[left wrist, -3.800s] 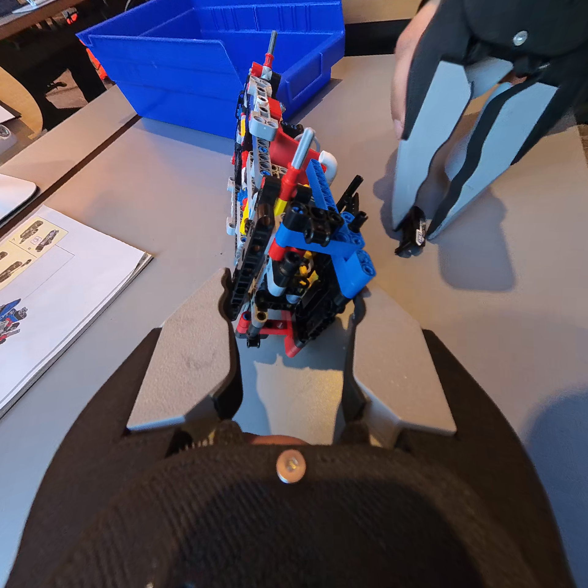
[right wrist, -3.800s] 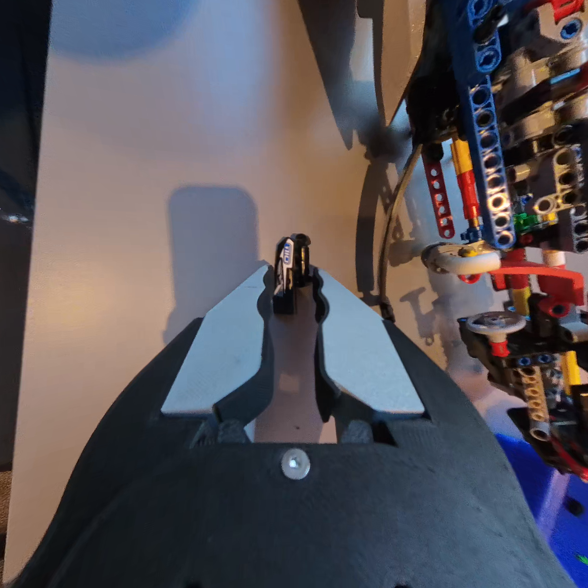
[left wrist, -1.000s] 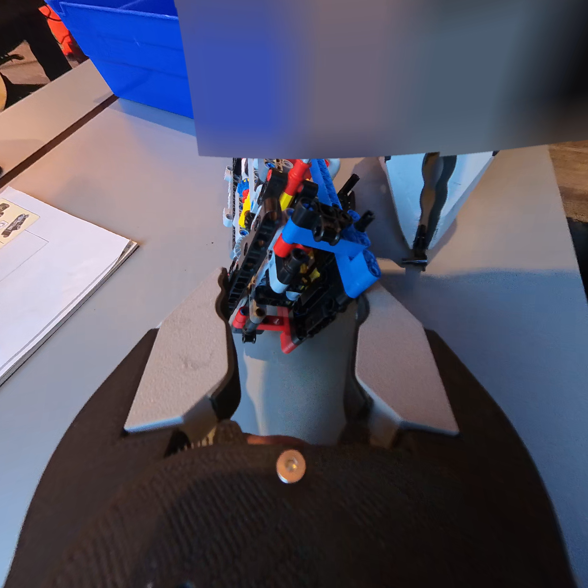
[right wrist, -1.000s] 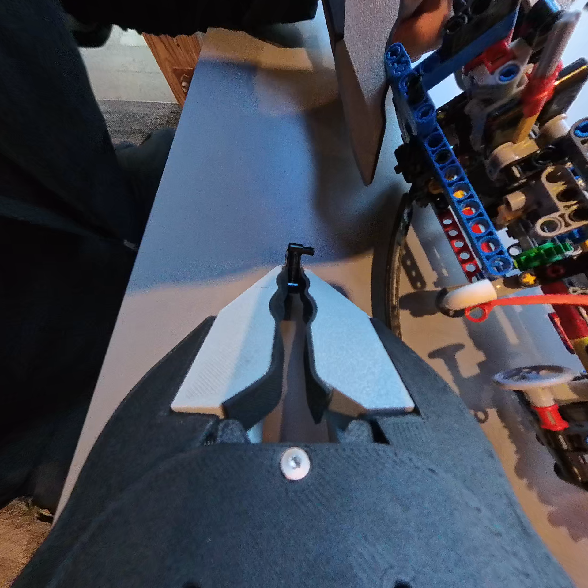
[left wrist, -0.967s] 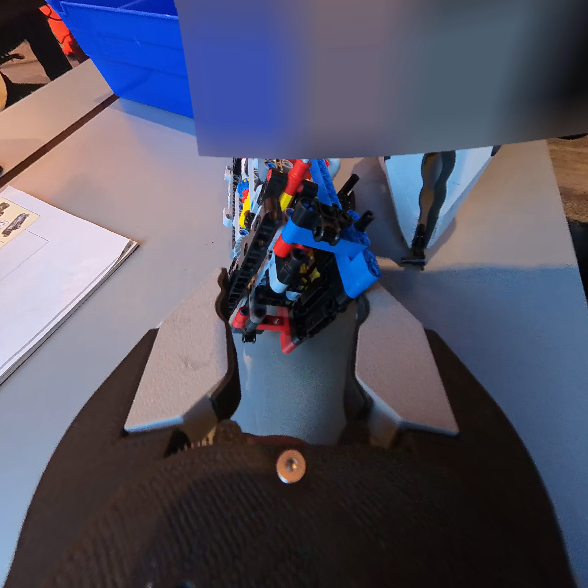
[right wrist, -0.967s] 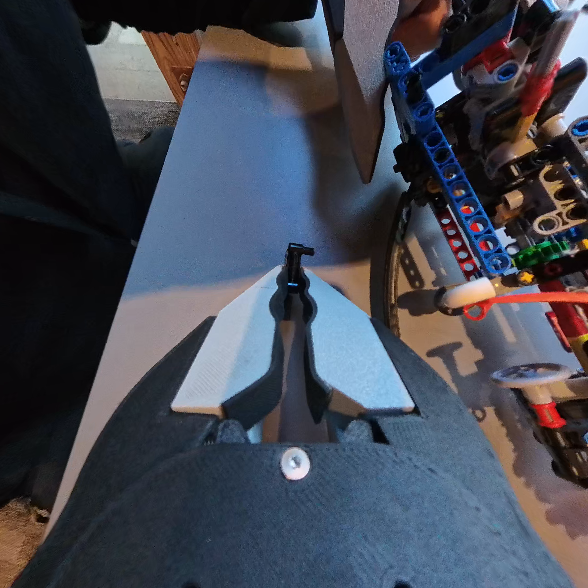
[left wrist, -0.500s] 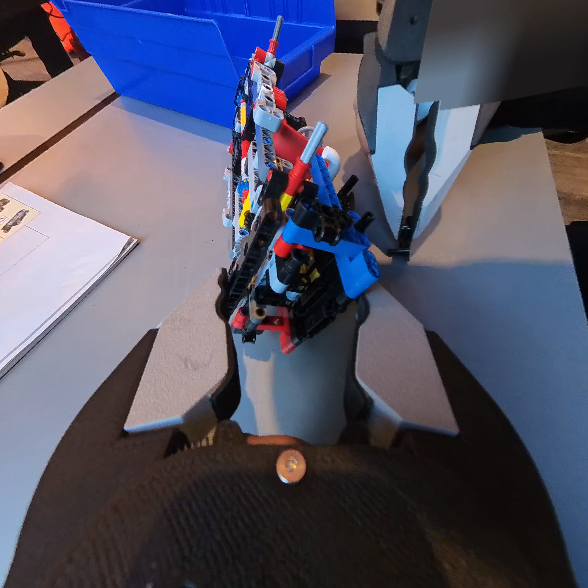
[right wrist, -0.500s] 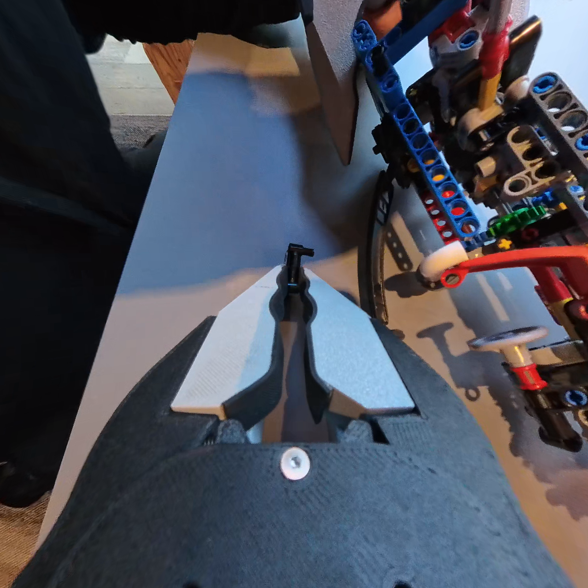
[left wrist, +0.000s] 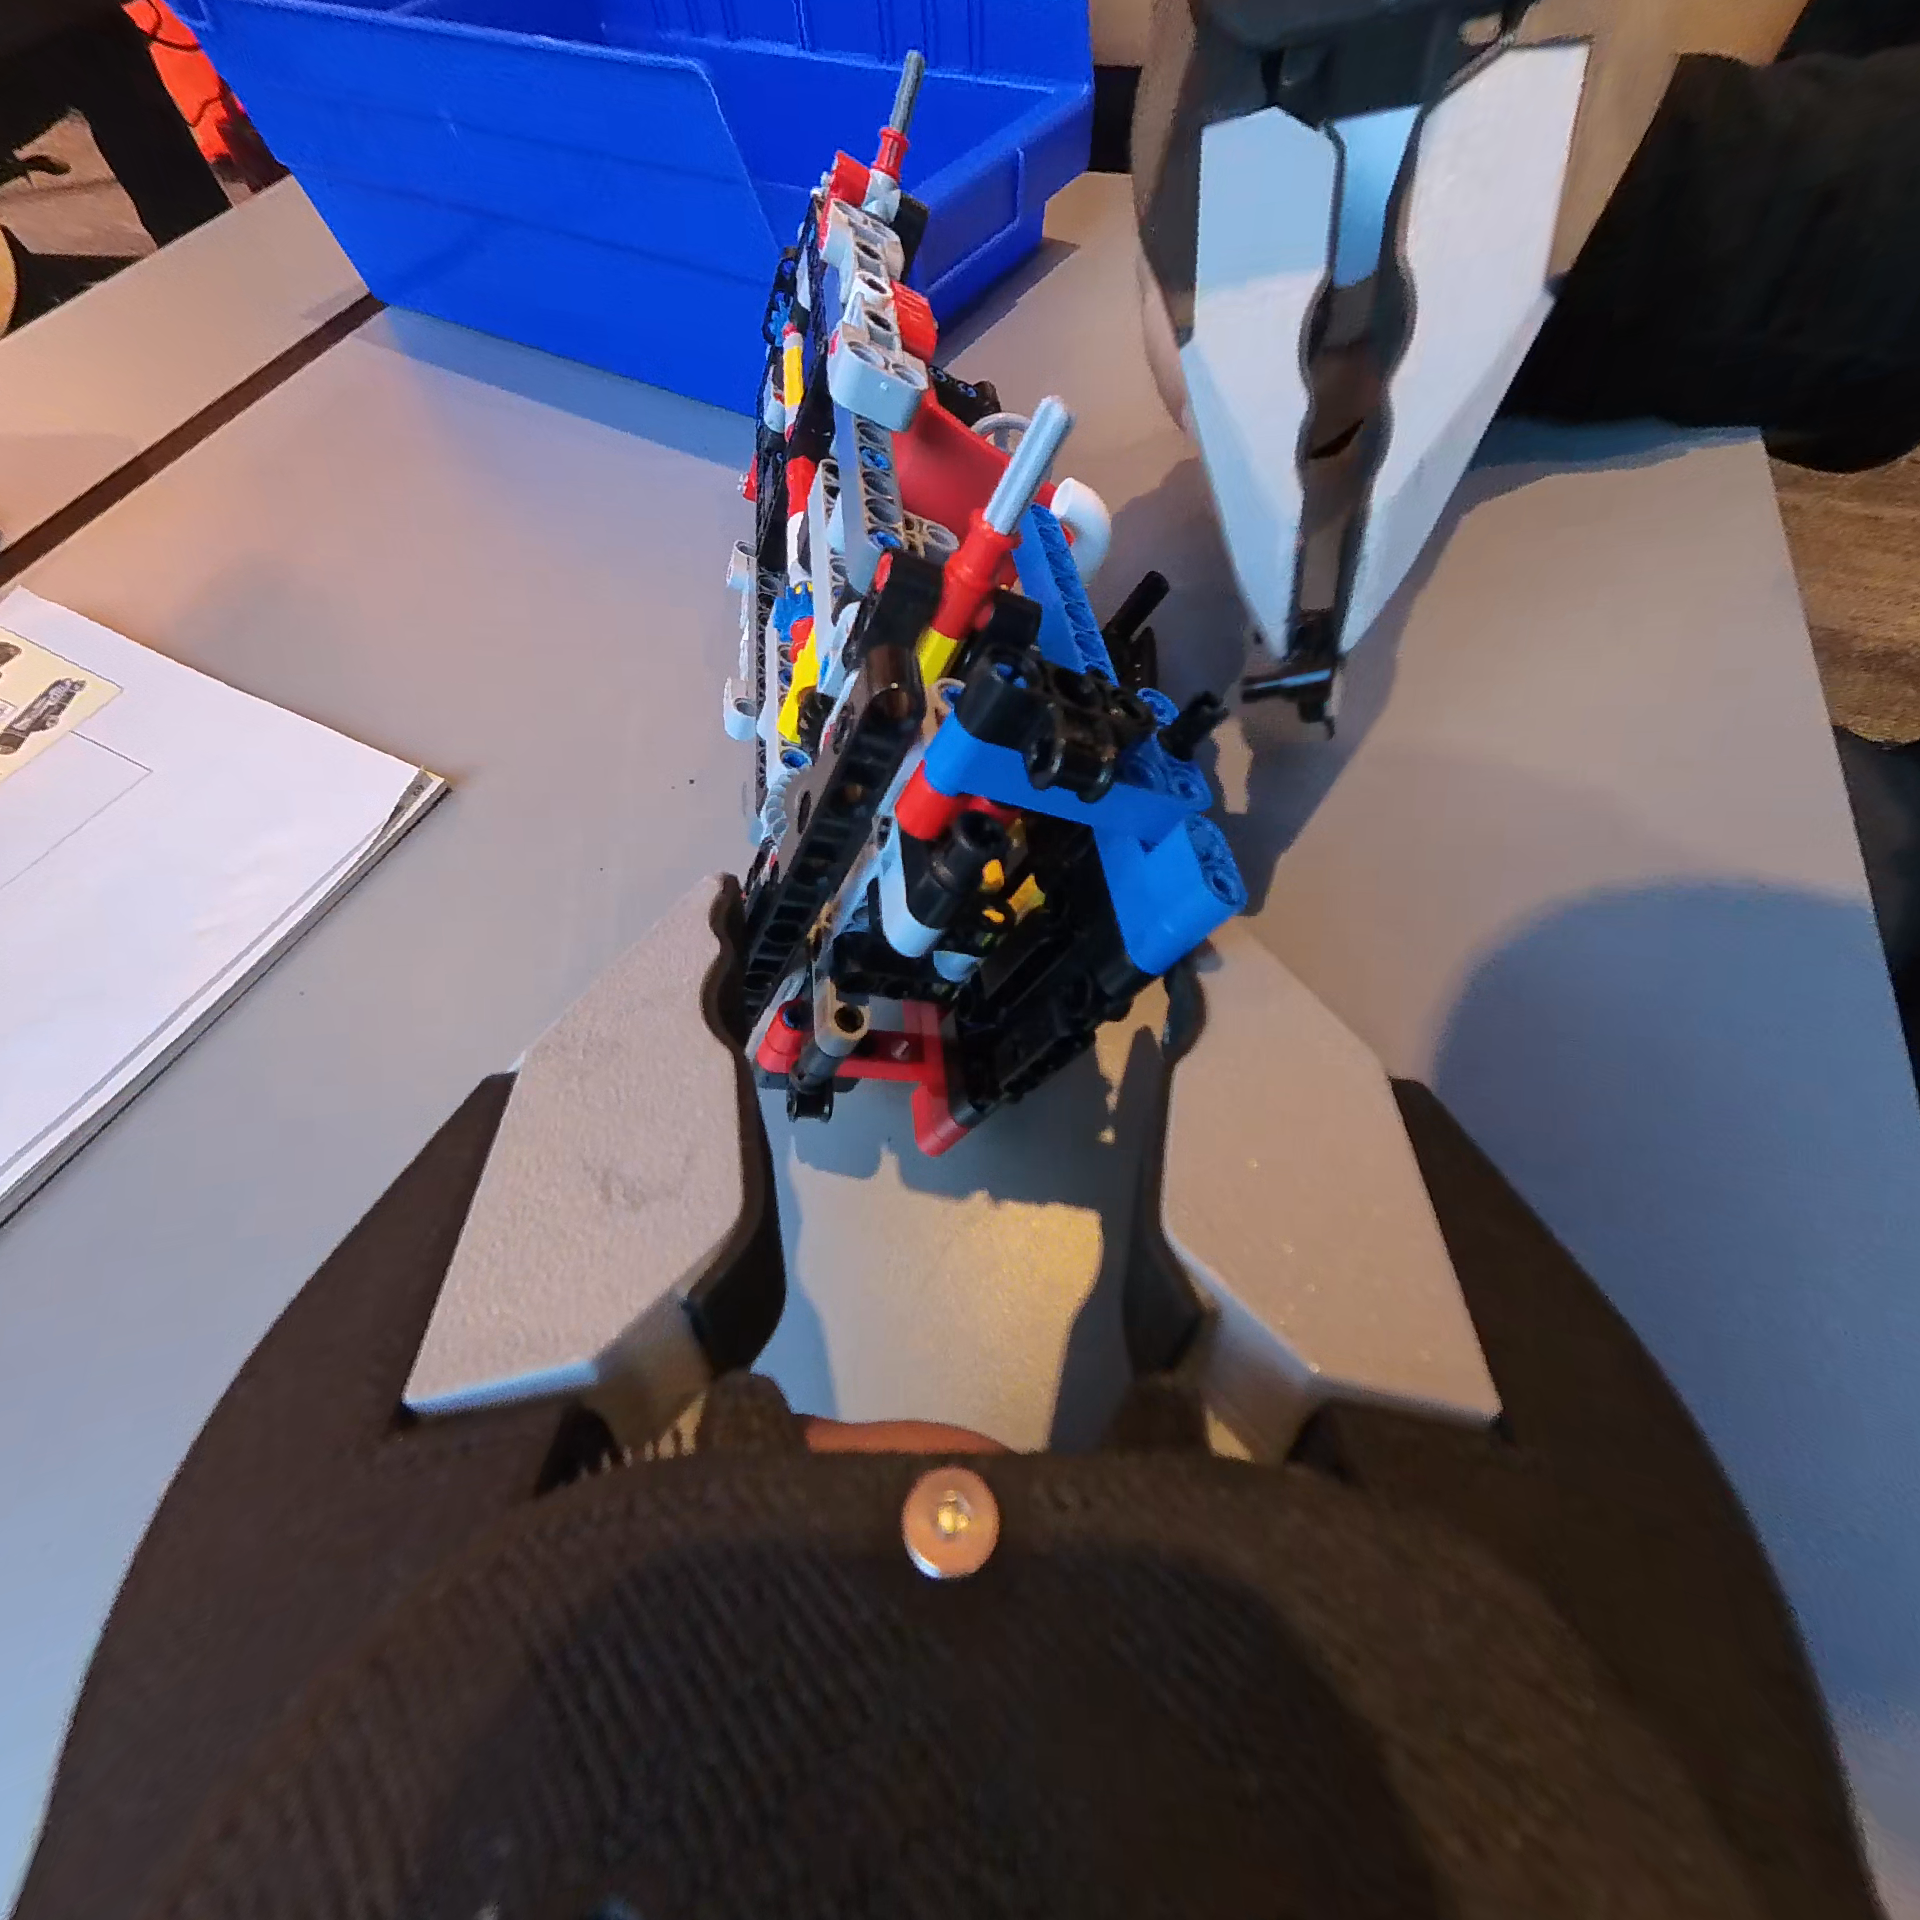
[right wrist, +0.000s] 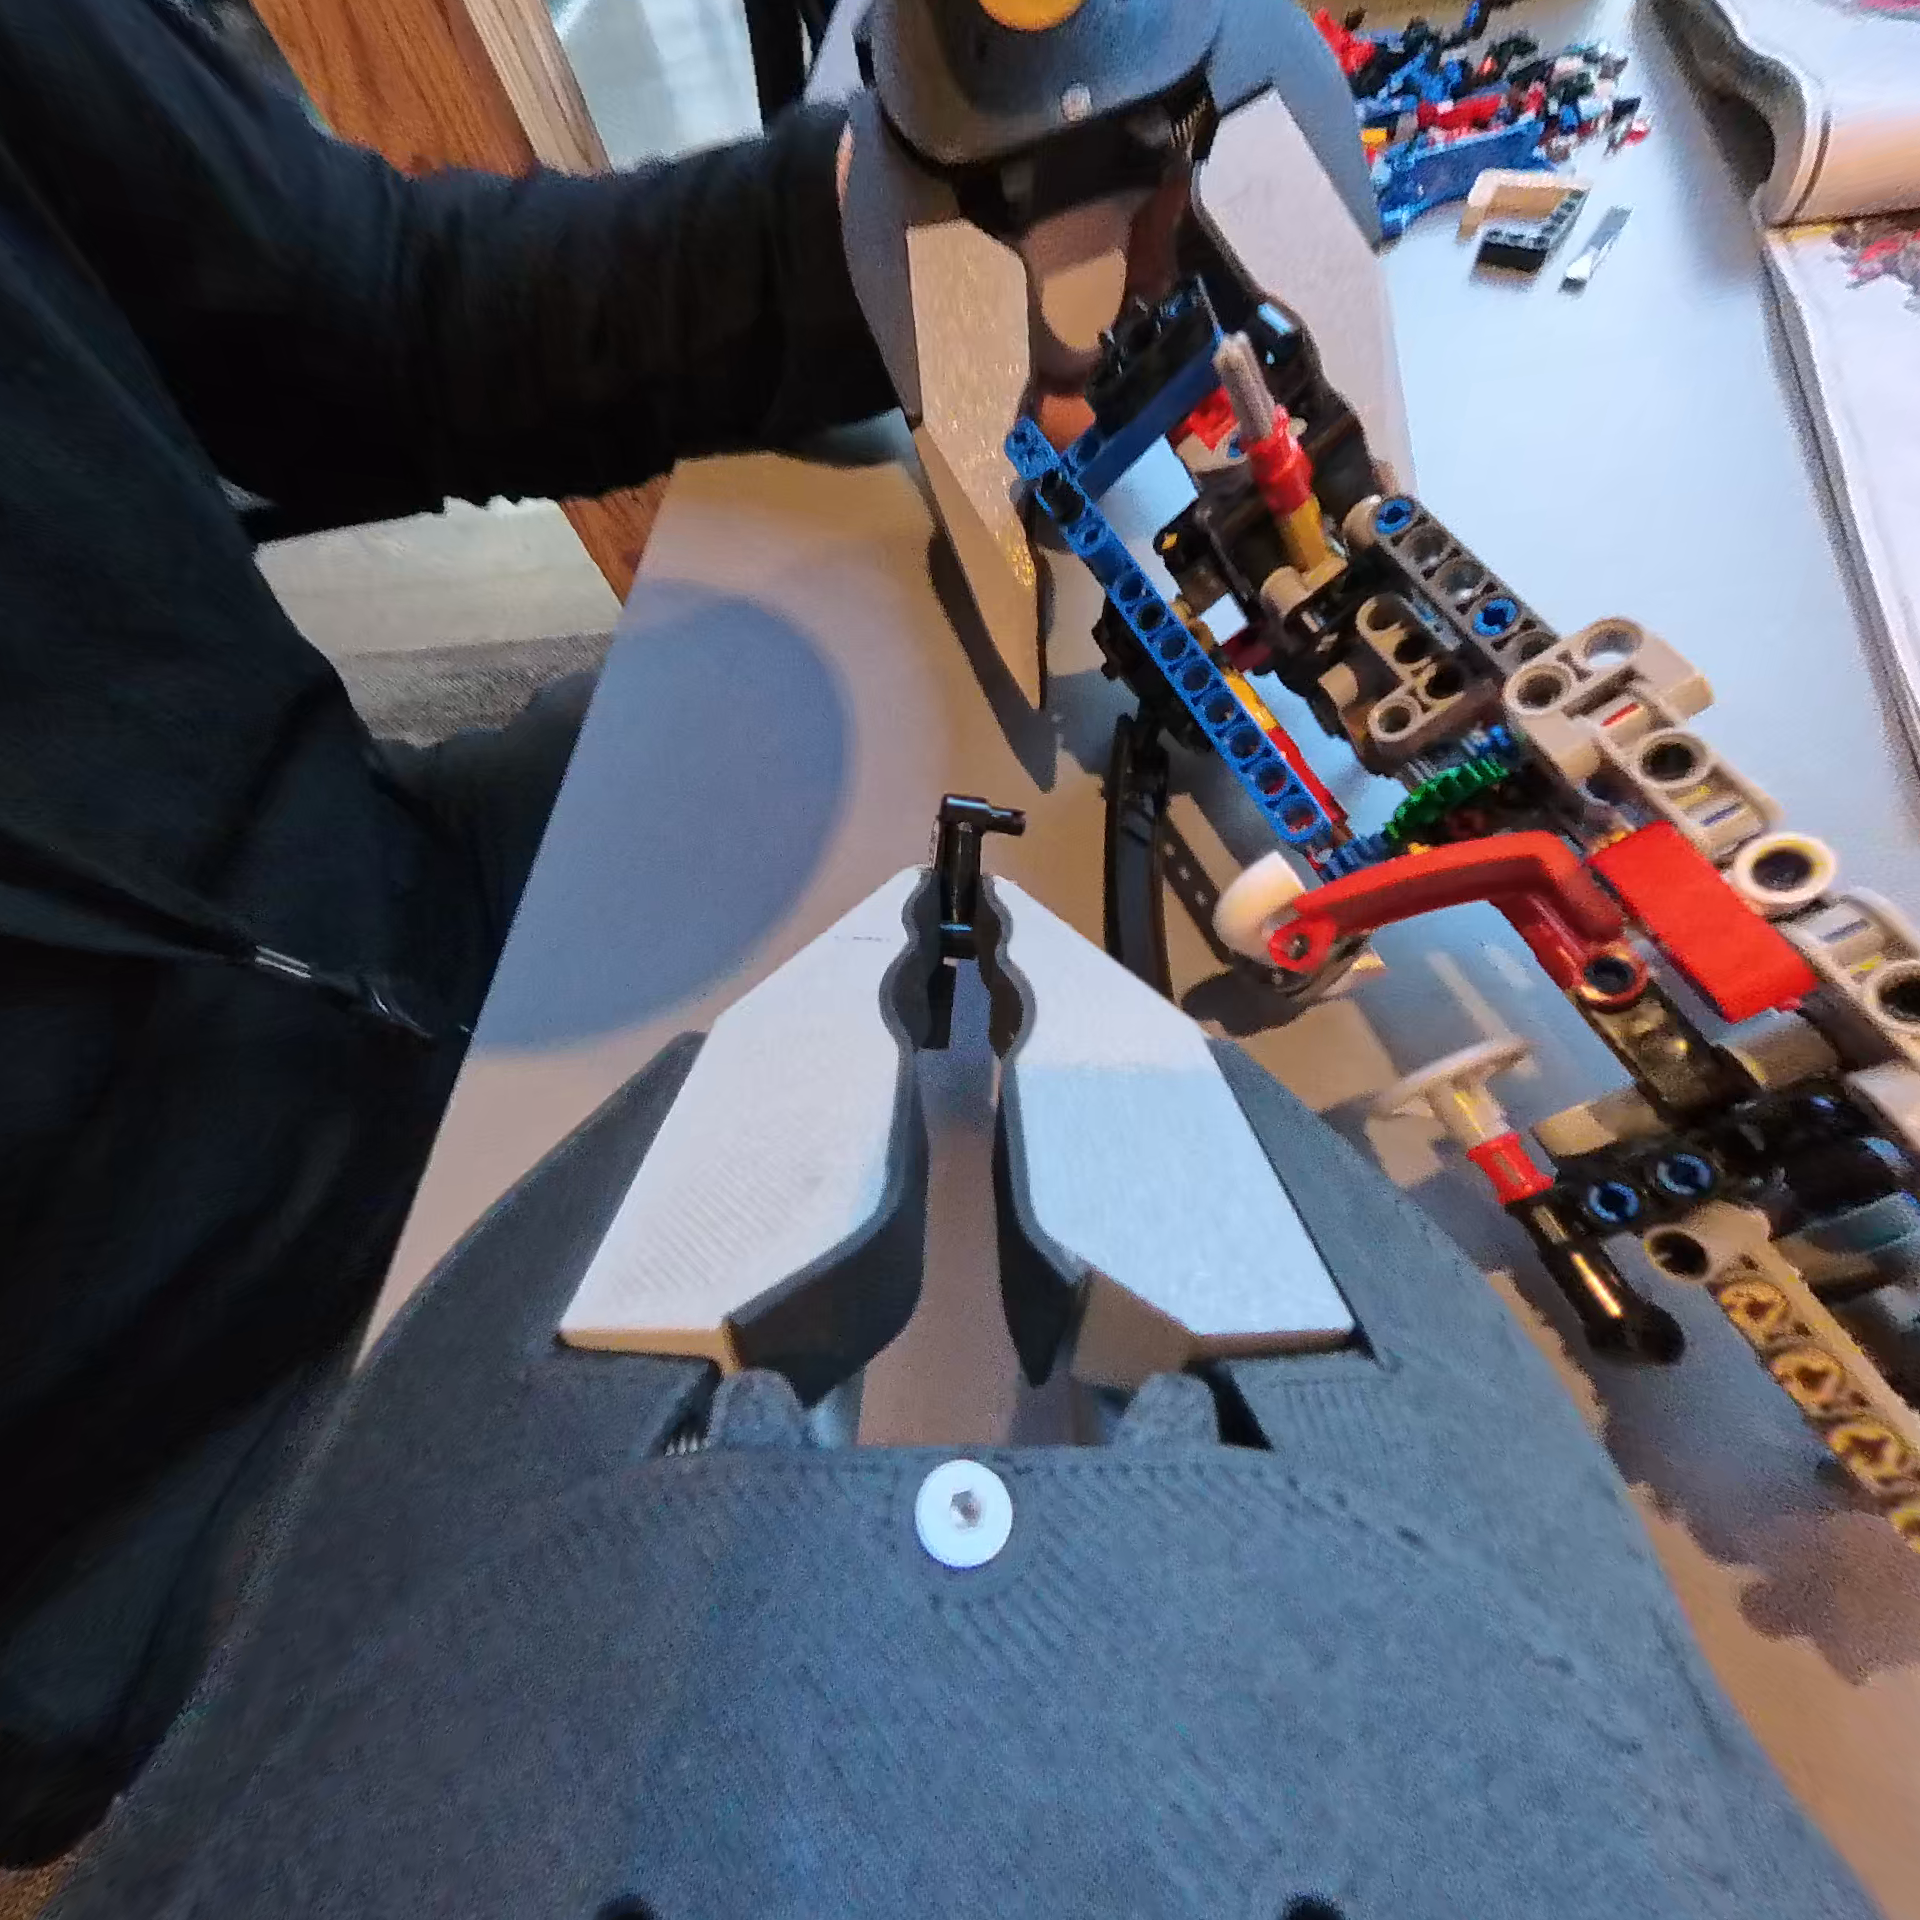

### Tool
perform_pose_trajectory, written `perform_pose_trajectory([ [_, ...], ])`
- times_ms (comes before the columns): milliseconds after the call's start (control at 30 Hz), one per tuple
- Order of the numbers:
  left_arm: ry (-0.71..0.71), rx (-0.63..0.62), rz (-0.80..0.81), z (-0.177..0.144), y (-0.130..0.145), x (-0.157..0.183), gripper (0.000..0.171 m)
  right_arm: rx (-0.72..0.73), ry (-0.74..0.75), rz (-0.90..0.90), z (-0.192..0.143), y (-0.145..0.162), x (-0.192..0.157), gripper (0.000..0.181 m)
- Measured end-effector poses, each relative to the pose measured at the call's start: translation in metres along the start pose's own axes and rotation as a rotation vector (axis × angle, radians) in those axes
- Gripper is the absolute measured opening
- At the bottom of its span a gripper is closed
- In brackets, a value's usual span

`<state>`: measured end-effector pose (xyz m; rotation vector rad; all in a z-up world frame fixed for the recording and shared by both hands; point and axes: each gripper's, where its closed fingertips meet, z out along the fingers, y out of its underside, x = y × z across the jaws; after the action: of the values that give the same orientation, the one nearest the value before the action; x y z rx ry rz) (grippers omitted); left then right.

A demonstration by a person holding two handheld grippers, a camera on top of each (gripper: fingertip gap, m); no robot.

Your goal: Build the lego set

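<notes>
R gripper (right wrist: 961, 894) lifted w/ black pin (right wrist: 961, 862), L gripper (left wrist: 961, 935) clamps model (left wrist: 935, 727)

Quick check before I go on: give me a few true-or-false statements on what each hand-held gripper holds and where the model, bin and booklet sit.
1. The right hand-held gripper is shut on a small black piece. True.
2. The left hand-held gripper is open and empty. False: it clamps the lego model.
3. The blue bin stands behind the model. True.
4. The instruction booklet lies inside the bin. False: it lies on the table, left of the model.
5. The black piece is already joined to the model. False: it is apart, beside it.
</notes>
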<state>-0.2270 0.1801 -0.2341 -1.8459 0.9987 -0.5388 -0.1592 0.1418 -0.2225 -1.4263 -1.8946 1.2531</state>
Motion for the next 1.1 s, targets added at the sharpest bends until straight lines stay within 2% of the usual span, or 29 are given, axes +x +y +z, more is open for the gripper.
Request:
perform_pose_trajectory([
  [300, 0.020, 0.002, -0.018, 0.000, 0.000, 0.000, 0.080, 0.046, -0.043, -0.009, -0.002, -0.019, -0.005, 0.003],
  [400, 0.019, 0.000, -0.009, -0.001, 0.000, 0.000, 0.080, -0.010, -0.013, -0.064, -0.005, -0.029, 0.008, 0.003],
  [533, 0.029, -0.003, 0.010, -0.004, 0.003, -0.001, 0.080, -0.078, -0.092, -0.075, -0.002, -0.048, 0.014, 0.003],
  [733, 0.050, 0.000, 0.011, -0.010, 0.006, -0.004, 0.080, -0.261, -0.123, -0.095, 0.010, -0.058, 0.024, 0.003],
  [933, 0.060, 0.000, 0.024, -0.014, 0.008, -0.004, 0.080, -0.394, -0.171, -0.069, 0.018, -0.045, 0.021, 0.002],
  [1100, 0.054, -0.002, 0.034, -0.014, 0.008, -0.004, 0.080, -0.402, -0.206, -0.057, 0.020, -0.047, 0.019, 0.002],
])
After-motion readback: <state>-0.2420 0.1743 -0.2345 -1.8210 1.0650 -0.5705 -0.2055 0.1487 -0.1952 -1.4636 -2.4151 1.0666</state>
